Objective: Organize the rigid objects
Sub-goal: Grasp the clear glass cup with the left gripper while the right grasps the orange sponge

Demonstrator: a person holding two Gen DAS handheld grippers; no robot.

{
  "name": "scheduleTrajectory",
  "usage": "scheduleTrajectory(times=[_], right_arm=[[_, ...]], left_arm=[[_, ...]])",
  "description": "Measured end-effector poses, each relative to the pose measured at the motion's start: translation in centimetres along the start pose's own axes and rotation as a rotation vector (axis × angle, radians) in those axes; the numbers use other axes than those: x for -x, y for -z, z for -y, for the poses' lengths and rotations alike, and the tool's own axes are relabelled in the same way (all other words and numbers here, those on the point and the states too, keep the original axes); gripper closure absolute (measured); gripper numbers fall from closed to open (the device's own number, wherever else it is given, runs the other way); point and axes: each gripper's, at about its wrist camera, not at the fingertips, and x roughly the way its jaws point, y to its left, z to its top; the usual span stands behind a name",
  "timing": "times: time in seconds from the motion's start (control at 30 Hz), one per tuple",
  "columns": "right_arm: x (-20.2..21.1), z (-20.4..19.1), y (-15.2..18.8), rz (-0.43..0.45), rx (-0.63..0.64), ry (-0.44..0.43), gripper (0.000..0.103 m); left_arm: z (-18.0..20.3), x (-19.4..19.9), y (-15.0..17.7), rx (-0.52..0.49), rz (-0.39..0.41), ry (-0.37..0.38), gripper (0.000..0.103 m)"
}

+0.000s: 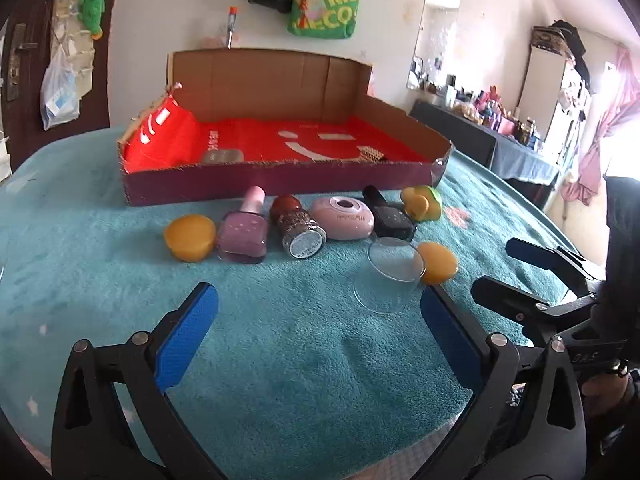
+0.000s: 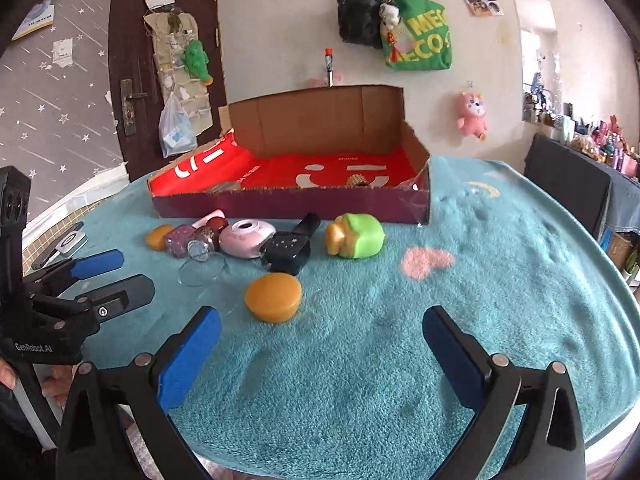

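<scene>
A row of small objects lies on the teal cloth in front of a cardboard box with a red lining. They are an orange cup, a pink polish bottle, a glitter bottle, a pink case, a black bottle, a green-yellow toy, a clear cup on its side and a second orange cup. My left gripper is open and empty, short of the row. My right gripper is open and empty, just behind the orange cup.
The box holds two small items near its front wall. The round table's edge curves at the right. A dark chair stands beyond it. A door and hung bags are on the wall behind.
</scene>
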Motion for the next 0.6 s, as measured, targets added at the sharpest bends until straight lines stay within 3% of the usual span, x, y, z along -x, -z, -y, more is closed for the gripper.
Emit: scheduleTrajectory(times=[0.03, 0.1, 0.23, 0.4, 0.53, 0.6], right_arm=[[-0.3, 0.1, 0.0, -0.014, 0.004, -0.011, 0.001], [-1.0, 0.3, -0.1, -0.045, 0.015, -0.045, 0.013], [-1.9, 0.4, -0.4, -0.081, 0.054, -0.075, 0.016], [-2.7, 0.3, -1.0, -0.102, 0.098, -0.104, 0.021], [-3.6, 0.1, -1.6, -0.128, 0.127, -0.135, 0.029], [-3.9, 0.0, -1.8, -0.135, 0.138, -0.152, 0.033]], left_arm=[[0.0, -0.3, -0.1, -0.002, -0.013, 0.001, 0.0], [0.3, -1.0, -0.3, -0.009, -0.04, 0.013, 0.001], [1.2, -1.9, -0.7, -0.045, -0.069, 0.038, 0.004], [2.3, -3.1, -1.5, -0.082, -0.108, 0.06, 0.019], [2.5, -3.8, -1.9, -0.078, -0.13, 0.088, 0.023], [2.6, -4.0, -2.1, -0.081, -0.142, 0.109, 0.034]])
